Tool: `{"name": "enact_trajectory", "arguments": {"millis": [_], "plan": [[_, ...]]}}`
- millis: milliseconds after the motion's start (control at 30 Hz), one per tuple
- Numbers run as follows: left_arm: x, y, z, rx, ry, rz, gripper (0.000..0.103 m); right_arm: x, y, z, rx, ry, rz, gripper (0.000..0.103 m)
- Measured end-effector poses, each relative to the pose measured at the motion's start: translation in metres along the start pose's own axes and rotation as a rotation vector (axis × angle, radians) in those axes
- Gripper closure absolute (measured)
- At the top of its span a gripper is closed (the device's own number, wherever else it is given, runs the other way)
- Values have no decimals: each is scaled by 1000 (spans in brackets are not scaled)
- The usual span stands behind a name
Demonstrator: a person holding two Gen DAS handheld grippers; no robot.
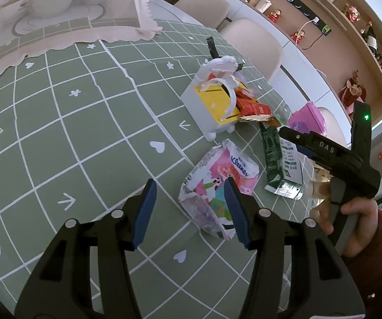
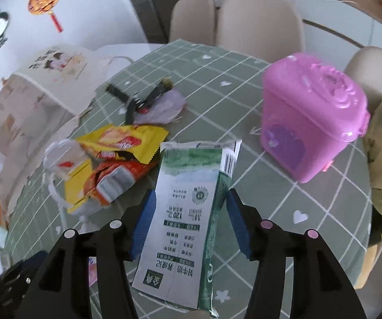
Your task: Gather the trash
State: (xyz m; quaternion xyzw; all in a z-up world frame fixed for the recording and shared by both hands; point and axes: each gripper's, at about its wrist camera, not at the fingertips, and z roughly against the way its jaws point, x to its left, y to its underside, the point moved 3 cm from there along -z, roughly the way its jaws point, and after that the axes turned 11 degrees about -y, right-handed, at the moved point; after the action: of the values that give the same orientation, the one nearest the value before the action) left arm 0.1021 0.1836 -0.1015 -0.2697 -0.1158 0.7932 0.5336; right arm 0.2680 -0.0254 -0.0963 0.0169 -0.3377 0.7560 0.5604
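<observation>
Right gripper (image 2: 191, 220), jaws apart: the flattened green-and-white milk carton (image 2: 185, 228) lies between the blue pads (image 2: 237, 226), which stand clear of its long edges, so nothing is clamped yet. The carton rests flat on the green grid-patterned tablecloth (image 2: 323, 202), its torn top pointing away from the tongs. Judged from its creased, collapsed walls, it is light and thin, stiff along its length but liable to buckle across it; the coated surface may slip, so a hold across the narrow width near the mid-length looks soundest. Left gripper (image 1: 188, 212), jaws likewise apart and empty: the crumpled pink-and-white tissue packet (image 1: 217, 186) lies just beyond and partly behind its right-hand pad, soft and easily crushed. Farther out, left of the right tongs, crinkled yellow and red snack wrappers (image 2: 116, 156) spill from a tipped white toy bin with a yellow front (image 1: 212, 106). Beyond these lie black wrapper strips (image 2: 140, 98). To the far right stands the lidded pink plastic toy bin (image 2: 313, 117), upright, the probable receptacle.
</observation>
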Motion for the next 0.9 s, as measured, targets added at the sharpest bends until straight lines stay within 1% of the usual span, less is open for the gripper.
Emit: {"name": "enact_trajectory", "arguments": {"millis": [33,167,233,300,367,400,433,500,533,600,667,767,867,900], "plan": [[-1,0,0,0,2,-3,53,1,1,-2,7,-14,1,52],[-5,1,-1,6,8,-14,53,6,3,-4,4,-3,14,52],[-6,1,-1,9,10,-15,53,6,4,-4,5,-13,13,52],[-7,2,-1,9,10,-17,53,2,4,-5,28,-54,-12,52],[-8,2,0,10,10,-19,53,-2,4,-7,82,-132,-42,52],[-9,2,1,9,10,-23,53,-6,4,-6,96,-163,-66,56],[-10,2,2,7,9,-25,53,-7,5,-3,85,-169,-72,66],[-13,2,3,3,2,-37,53,-7,6,6,75,-168,-53,69],[-13,2,3,3,-2,-42,53,-5,7,12,65,-159,-23,70],[-17,2,1,12,-21,-66,53,0,10,23,46,-133,39,71],[-21,1,-2,18,-63,-99,53,2,15,34,36,-117,75,71],[-26,0,-10,27,-114,-131,53,-2,20,44,28,-111,75,71],[-30,-1,-21,59,-181,-142,53,-9,24,55,11,-109,68,71],[-30,-1,-21,54,-198,-143,58,-10,25,59,4,-107,68,71]]}}
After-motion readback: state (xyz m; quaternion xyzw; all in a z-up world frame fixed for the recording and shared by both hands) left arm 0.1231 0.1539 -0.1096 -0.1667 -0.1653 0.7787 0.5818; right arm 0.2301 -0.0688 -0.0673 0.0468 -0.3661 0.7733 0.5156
